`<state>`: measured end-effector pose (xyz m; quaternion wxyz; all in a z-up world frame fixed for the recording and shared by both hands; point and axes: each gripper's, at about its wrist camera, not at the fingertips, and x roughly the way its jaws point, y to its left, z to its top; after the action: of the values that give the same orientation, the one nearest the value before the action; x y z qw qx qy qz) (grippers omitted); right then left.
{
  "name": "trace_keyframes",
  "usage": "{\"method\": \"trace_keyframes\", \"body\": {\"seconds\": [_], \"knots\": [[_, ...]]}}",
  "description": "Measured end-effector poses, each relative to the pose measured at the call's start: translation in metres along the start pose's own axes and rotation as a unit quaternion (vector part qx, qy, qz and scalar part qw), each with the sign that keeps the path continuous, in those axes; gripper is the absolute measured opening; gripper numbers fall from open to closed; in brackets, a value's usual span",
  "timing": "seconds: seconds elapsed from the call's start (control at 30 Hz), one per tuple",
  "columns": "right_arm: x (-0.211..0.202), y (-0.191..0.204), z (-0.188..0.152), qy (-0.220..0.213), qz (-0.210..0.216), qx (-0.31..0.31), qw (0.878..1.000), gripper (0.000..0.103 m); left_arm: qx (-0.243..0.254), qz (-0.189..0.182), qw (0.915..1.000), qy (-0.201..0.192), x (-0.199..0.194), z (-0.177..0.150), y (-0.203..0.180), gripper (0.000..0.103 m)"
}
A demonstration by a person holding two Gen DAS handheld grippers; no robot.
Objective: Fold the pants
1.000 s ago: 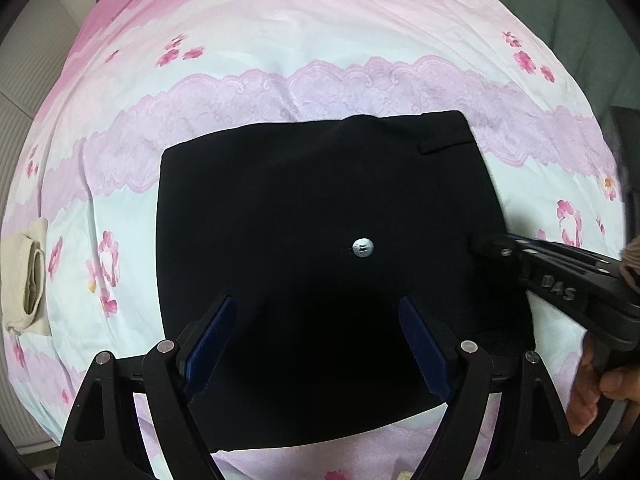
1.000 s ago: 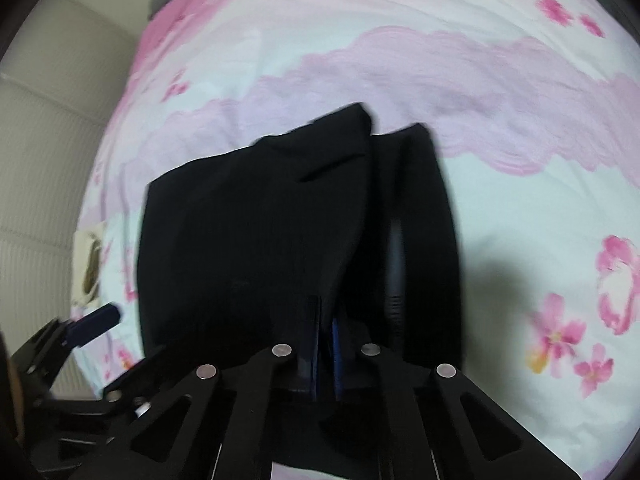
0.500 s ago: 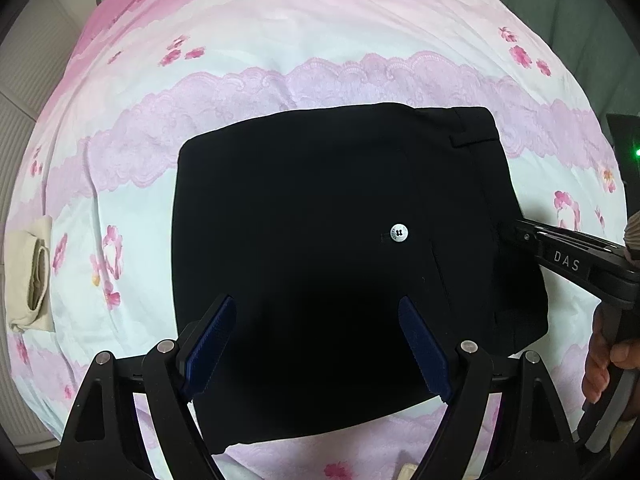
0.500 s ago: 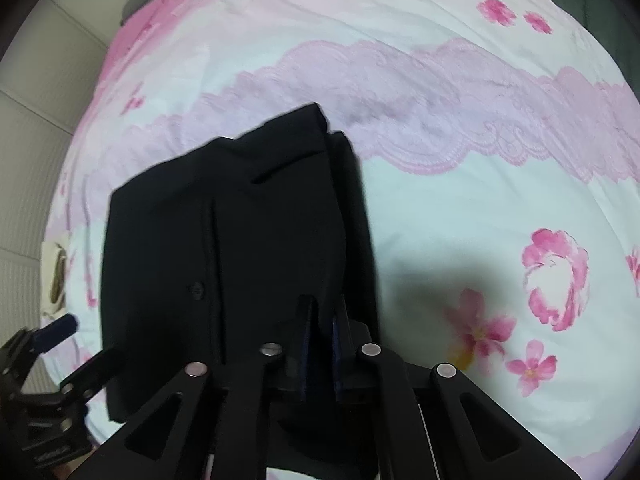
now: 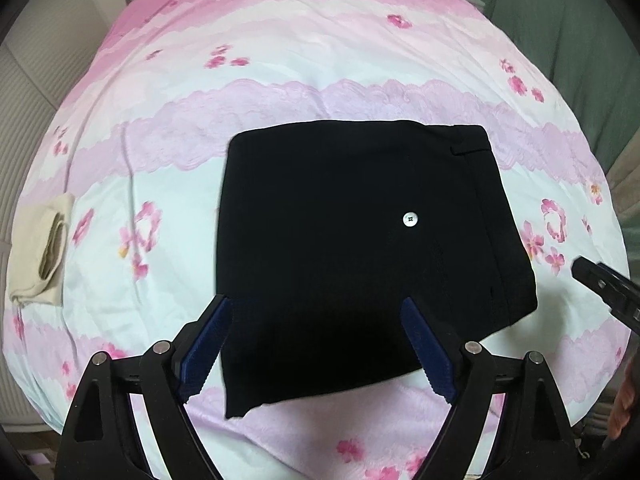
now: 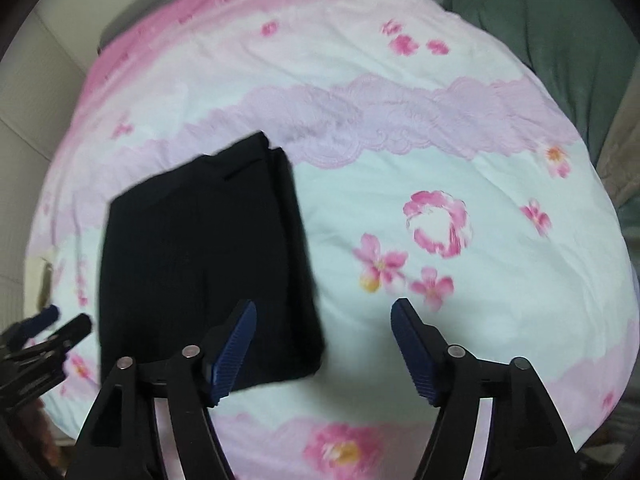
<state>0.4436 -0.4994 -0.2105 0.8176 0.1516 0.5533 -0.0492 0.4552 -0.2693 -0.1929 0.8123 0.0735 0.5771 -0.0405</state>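
Note:
The black pants (image 5: 352, 248) lie folded into a flat square on the pink flowered bedspread (image 5: 280, 60), a white button (image 5: 410, 219) showing on top. My left gripper (image 5: 316, 344) hangs above their near edge, jaws opening, nothing between the blue pads. In the right wrist view the pants (image 6: 200, 272) sit left of centre. My right gripper (image 6: 324, 344) is above the bedspread (image 6: 440, 140) beside their right edge, jaws opening wide and empty; its left pad (image 6: 236, 344) overlaps the cloth in the picture only. The right gripper's tip (image 5: 600, 280) shows at the left view's right edge.
A folded beige garment (image 5: 40, 248) lies near the bed's left edge. A green curtain (image 6: 540, 20) hangs beyond the bed at the upper right. A pale wall (image 5: 36, 92) borders the left side. The left gripper (image 6: 36, 336) shows at the right view's lower left.
My right gripper let go of the pants' edge, opened wide and pulled away to the right and up. My left gripper drew back, so the pants look smaller and lie flat.

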Motion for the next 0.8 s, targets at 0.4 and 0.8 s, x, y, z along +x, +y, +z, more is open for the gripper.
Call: {"method": "trace_keyframes", "body": {"seconds": [0.4, 0.8], "knots": [[0.015, 0.025, -0.073, -0.016, 0.125, 0.116, 0.985, 0.079, 0.047, 0.05, 0.997, -0.036, -0.024, -0.048, 0.03, 0.098], [0.102, 0.023, -0.116, -0.043, 0.176, 0.25, 0.951, 0.083, 0.036, 0.041, 0.9978, -0.037, 0.031, -0.065, 0.059, 0.098]]}}
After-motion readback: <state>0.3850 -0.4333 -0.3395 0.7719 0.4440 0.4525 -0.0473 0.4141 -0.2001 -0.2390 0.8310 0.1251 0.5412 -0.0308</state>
